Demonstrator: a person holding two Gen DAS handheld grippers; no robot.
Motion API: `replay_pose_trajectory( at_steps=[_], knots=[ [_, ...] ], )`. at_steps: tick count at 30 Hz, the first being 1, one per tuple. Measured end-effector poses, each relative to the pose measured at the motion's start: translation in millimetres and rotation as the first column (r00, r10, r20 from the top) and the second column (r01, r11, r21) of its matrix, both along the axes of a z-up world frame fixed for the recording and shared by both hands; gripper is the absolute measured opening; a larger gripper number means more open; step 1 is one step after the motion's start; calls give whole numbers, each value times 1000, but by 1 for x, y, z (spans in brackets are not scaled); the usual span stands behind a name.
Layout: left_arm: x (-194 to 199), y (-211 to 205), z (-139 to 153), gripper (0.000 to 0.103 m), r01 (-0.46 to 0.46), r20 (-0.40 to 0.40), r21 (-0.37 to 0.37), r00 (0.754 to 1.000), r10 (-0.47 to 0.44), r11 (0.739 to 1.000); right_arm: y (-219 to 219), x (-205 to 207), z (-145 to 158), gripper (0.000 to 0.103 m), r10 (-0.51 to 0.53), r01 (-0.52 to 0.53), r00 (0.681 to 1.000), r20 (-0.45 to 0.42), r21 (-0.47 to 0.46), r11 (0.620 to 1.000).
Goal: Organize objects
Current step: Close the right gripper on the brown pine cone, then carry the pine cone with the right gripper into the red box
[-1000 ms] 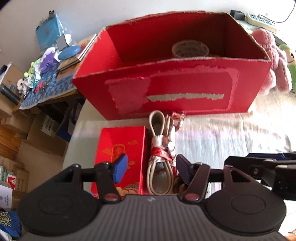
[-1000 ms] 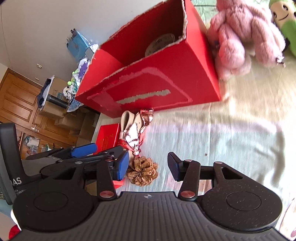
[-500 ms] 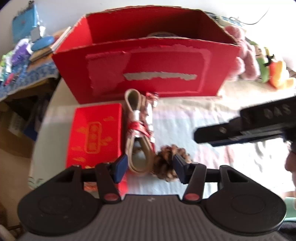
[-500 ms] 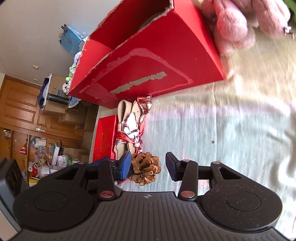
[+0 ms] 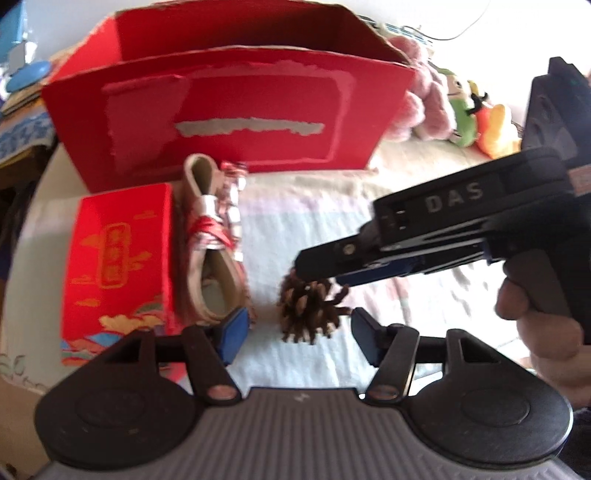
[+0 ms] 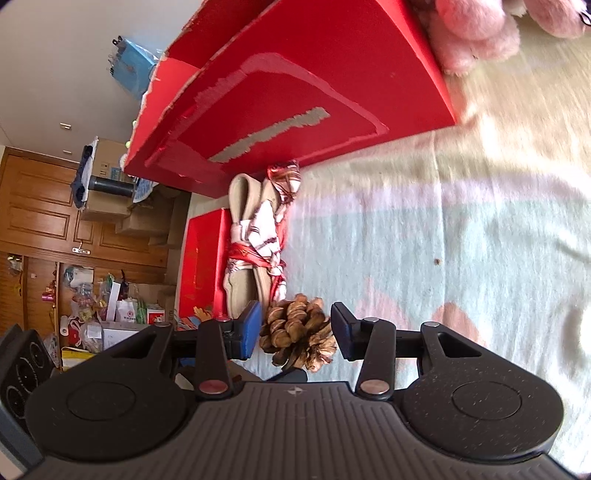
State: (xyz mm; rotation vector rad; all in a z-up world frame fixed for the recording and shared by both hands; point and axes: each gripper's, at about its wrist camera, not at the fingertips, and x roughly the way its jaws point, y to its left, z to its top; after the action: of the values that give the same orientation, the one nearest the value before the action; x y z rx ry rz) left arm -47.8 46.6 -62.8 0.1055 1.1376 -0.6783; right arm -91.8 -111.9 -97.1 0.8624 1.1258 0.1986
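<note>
Pinecone (image 6: 295, 334) between right gripper (image 6: 295, 332) fingers (untouched)

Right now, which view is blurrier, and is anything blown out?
Left wrist view: blur throughout, the red box and pine cone soft, the upper right corner washed out white. Right wrist view: sharper on the pine cone, smeared and overbright toward the pink plush.

Two handheld grippers, black plastic throughout: ribbed grey-black housing, round discs either side, copper-coloured rivets at the finger pivots. Blue pads on the fingertips (image 5: 232, 334). White "DAS" lettering along the right gripper (image 5: 334, 271) (seen side-on from the left gripper (image 5: 295, 338)), pistol-style grip wrapped by a bare hand (image 5: 546, 332).
</note>
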Motion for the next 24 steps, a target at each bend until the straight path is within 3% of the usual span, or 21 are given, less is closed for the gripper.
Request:
replay_pose_trajectory(
  at_steps=[4,8,13,17,20,24],
  knots=[
    [-4,-6,3,60,41,39,6,998,-41,999,-2,-4,-2,46,-4,4,1000,-7,-8,1000],
    [-4,-12,-6,48,77,10,18,997,-77,997,-4,-6,-4,45,-14,14,1000,-15,15,1000],
    [-8,-19,-5,47,107,33,28,994,-108,994,-10,-11,-5,46,-14,15,1000,-22,31,999],
    [-8,-23,-2,39,113,49,35,992,-115,993,-15,-16,-6,44,-18,20,999,-43,55,998],
    [-6,-27,1,39,127,43,19,991,-127,992,-20,-21,-1,43,-27,28,999,-34,40,999],
    [-12,-35,17,39,163,93,-5,982,-161,987,-28,-28,15,43,-69,69,998,-9,41,997]
  ],
)
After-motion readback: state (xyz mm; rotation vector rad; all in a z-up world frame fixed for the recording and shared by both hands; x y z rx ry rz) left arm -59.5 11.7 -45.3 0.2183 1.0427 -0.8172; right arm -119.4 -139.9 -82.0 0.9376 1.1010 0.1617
